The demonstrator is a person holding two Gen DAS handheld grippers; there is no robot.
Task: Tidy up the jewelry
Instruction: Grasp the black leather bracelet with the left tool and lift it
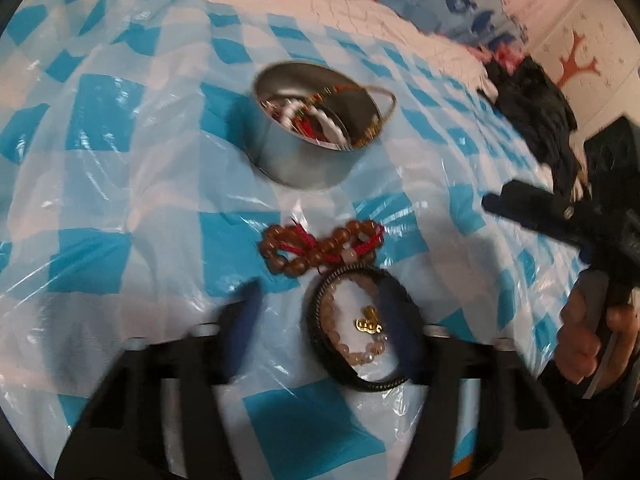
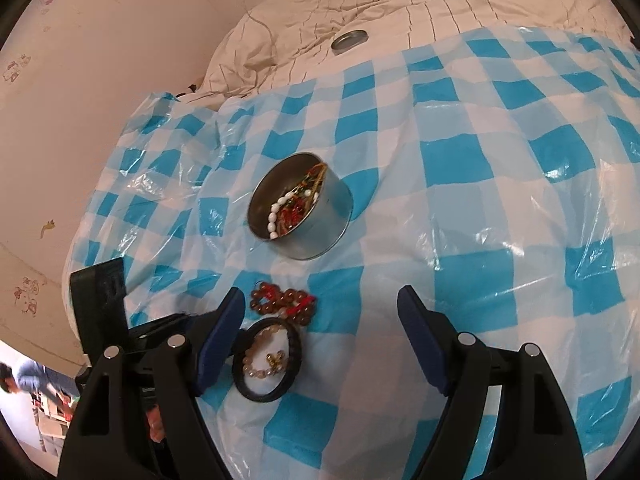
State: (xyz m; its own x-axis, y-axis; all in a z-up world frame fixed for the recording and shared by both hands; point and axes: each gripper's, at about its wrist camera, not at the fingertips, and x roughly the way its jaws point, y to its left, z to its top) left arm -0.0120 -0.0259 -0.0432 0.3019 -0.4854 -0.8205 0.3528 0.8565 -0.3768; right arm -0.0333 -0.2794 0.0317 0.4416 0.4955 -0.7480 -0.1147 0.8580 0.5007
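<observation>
Tilting steeply down over the blue-and-white checked plastic sheet point(image 1: 132, 184), my left gripper point(image 1: 320, 312) has its jaws standing around the black ring bracelet point(image 1: 360, 380): one pad sits over the ring's right edge, the other rests on the sheet to its left, and the blur keeps me from telling whether they press on it, so I cannot call it a grip. That ring lies flat, a slightly stretched oval running away from me, with a pale pink bead bracelet point(image 1: 360, 354) and its gold charm point(image 1: 368, 322) inside the loop. Just beyond it, touching its far rim, the brown bead bracelet with red cord point(image 1: 320, 246) sprawls sideways, its long axis across my view. My right gripper point(image 2: 322, 344) also points downward, fingers spread wide and released, nothing between them but sheet; it hangs just beside the ring. Farther off stands the round metal tin point(image 2: 300, 208), upright, mouth open, with white beads and red and gold pieces inside.
</observation>
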